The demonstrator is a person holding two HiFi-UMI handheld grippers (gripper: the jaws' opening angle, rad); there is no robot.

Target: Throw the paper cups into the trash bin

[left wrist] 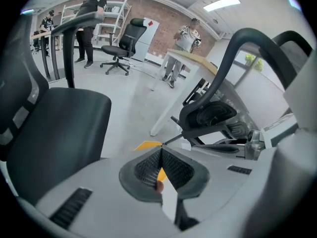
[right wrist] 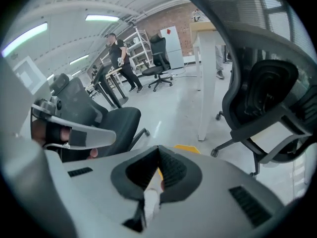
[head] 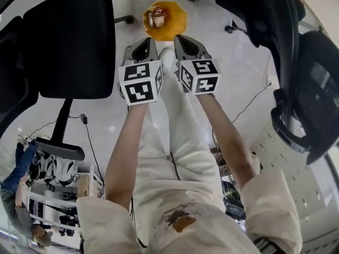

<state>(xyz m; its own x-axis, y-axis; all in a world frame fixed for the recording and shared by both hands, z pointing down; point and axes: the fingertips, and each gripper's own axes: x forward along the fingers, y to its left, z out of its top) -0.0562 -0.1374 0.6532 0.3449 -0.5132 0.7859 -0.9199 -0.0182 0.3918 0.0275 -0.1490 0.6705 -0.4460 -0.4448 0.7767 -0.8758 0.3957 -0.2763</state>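
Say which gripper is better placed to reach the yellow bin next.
Right gripper, slightly: its tip looks nearer the bin. The left gripper is beside it; both are shut and empty.

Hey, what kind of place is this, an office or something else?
Most likely an open-plan office or lab workspace: a wheeled office chair stands on the bare floor, there is a desk with people beside it, and metal shelving stands by a brick wall.

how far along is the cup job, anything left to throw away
Looks about done. Done: paper cups sit inside the yellow trash bin. In hand: nothing; the left gripper and right gripper are both shut with empty fingers. Left: no other cup shows in any view, so probably nothing.
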